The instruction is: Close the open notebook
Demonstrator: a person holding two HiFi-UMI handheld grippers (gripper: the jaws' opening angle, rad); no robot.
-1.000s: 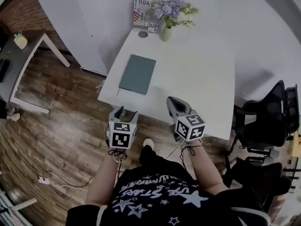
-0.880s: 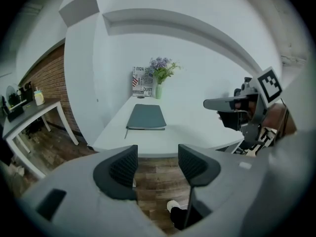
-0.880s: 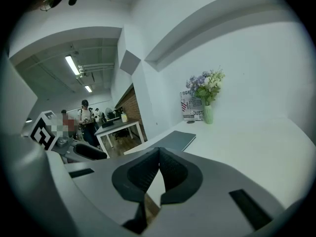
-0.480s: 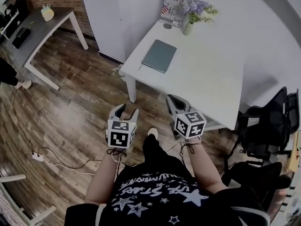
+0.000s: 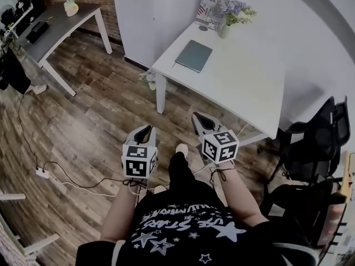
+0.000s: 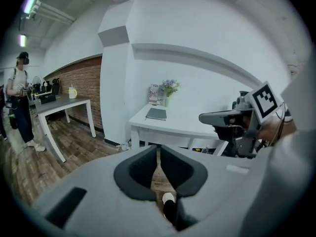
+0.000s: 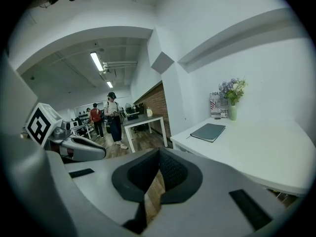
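Observation:
The dark teal notebook (image 5: 194, 56) lies closed and flat near the left edge of the white table (image 5: 249, 82). It also shows far off in the left gripper view (image 6: 156, 114) and the right gripper view (image 7: 208, 132). Both grippers hang over the wooden floor, well short of the table. My left gripper (image 5: 145, 132) has just been closing and now stands shut with nothing between its jaws (image 6: 158, 154). My right gripper (image 5: 201, 121) is shut and empty too (image 7: 158, 152).
A vase of purple flowers (image 5: 227, 26) and a printed card (image 5: 209, 13) stand at the table's far end. A grey desk (image 5: 55, 24) is at the left, a black chair (image 5: 316, 148) at the right. Cables (image 5: 55, 173) trail on the floor. People (image 7: 112, 117) stand by the desk.
I have backed away from the table, so it and the notebook sit farther off. Both grippers came back with me over the floor. The left jaws went from open to shut.

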